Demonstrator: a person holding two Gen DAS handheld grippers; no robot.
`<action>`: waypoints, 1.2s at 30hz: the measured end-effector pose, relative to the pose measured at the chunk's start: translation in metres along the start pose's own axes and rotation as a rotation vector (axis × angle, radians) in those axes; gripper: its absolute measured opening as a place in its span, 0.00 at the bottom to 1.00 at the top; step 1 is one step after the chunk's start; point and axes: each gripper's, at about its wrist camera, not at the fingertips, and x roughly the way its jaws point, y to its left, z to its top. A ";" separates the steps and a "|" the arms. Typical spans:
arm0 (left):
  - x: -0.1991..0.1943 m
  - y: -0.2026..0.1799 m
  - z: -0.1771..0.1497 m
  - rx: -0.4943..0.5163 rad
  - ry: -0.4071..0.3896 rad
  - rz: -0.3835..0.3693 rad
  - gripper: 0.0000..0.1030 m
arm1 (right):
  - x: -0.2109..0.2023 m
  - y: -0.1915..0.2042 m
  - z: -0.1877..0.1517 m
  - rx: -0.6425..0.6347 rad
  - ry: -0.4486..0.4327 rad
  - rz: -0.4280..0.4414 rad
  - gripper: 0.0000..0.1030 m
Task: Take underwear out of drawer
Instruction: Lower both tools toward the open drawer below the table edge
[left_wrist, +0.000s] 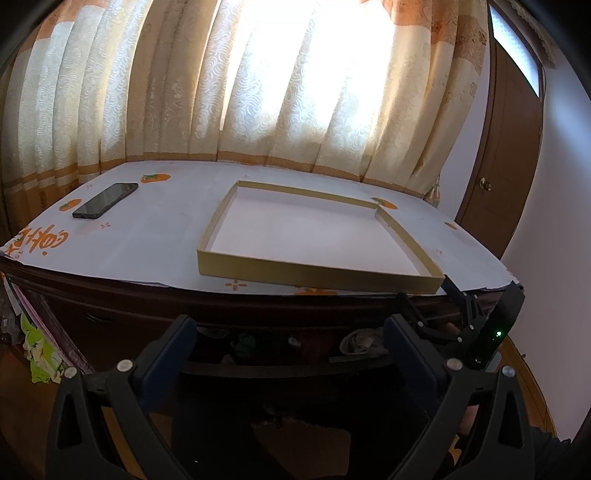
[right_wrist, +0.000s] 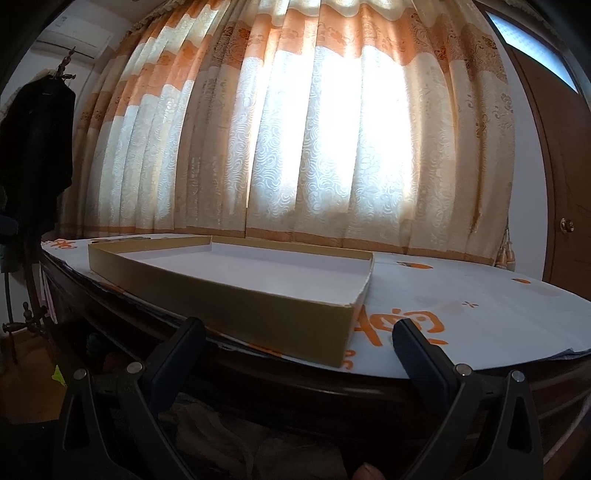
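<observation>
Both grippers gape empty at the desk's front edge, the left gripper (left_wrist: 290, 328) pointing straight at the open drawer (left_wrist: 280, 363) below the top, where dim bundled underwear (left_wrist: 356, 341) lies nearer it than the right gripper (right_wrist: 299, 332).

The dark wooden drawer (left_wrist: 280, 363) stands pulled open, crumpled underwear (left_wrist: 356, 341) (pale, dimly lit) lying inside.
</observation>
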 end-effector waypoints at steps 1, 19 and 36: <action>0.000 -0.001 0.000 0.000 0.001 -0.001 1.00 | -0.001 0.000 0.000 0.001 0.001 -0.001 0.99; 0.000 -0.002 0.000 0.001 0.003 -0.003 1.00 | -0.021 0.001 -0.001 0.011 0.016 -0.025 0.99; -0.001 0.002 0.000 -0.003 0.000 -0.001 1.00 | -0.040 0.011 0.000 -0.013 0.069 -0.018 0.99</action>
